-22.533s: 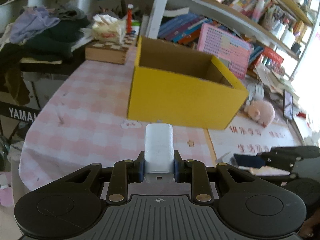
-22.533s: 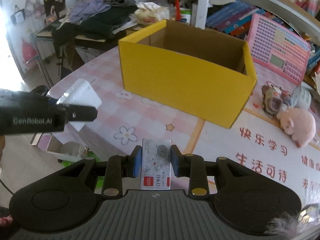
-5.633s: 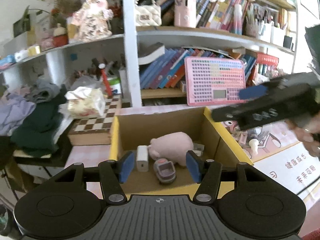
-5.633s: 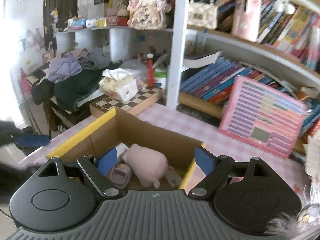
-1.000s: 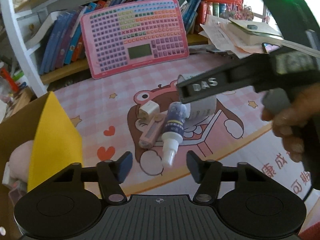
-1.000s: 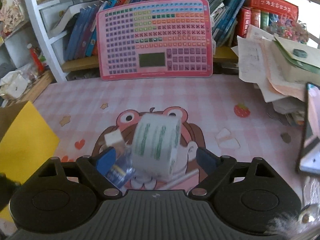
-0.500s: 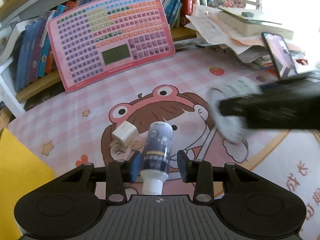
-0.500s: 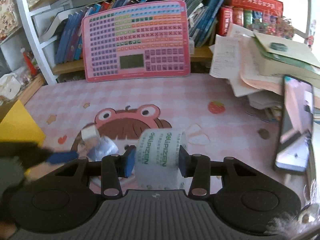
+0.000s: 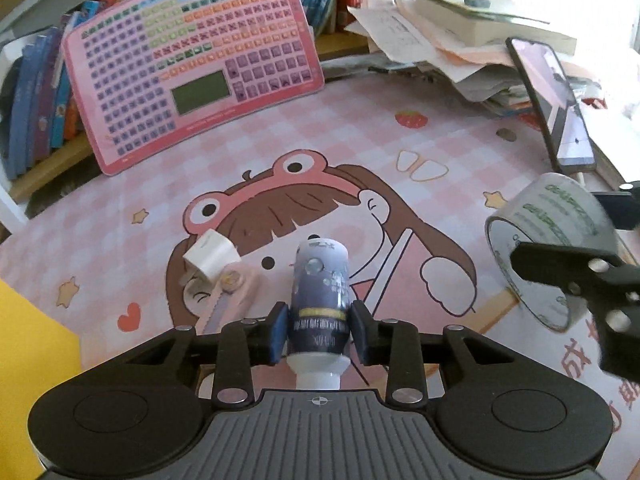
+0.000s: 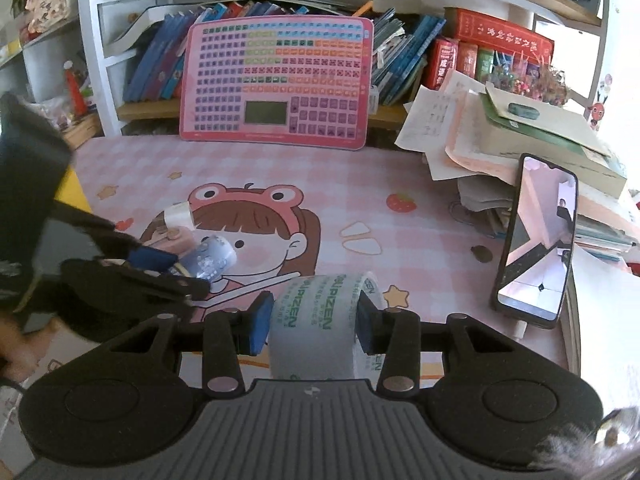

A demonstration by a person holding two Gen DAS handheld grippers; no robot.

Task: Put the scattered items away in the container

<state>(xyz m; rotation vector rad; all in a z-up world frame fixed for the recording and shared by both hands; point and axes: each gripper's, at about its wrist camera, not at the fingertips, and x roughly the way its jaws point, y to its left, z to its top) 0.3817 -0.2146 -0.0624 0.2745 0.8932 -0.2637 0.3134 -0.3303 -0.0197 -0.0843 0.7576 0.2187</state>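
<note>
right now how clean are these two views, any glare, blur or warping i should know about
Left wrist view: window glare blows out the top right behind the paper stack; the right gripper and tape roll are motion-smeared; the spray bottle is sharp. Right wrist view: fisheye bends the shelves; the left gripper is blurred; the phone screen reflects light.

Open mat [image 10: 420, 216] lies ahead; propped phone [image 10: 536, 240] and paper stack [image 10: 480, 148] block the right, pink keyboard toy [image 10: 276, 84] behind.
</note>
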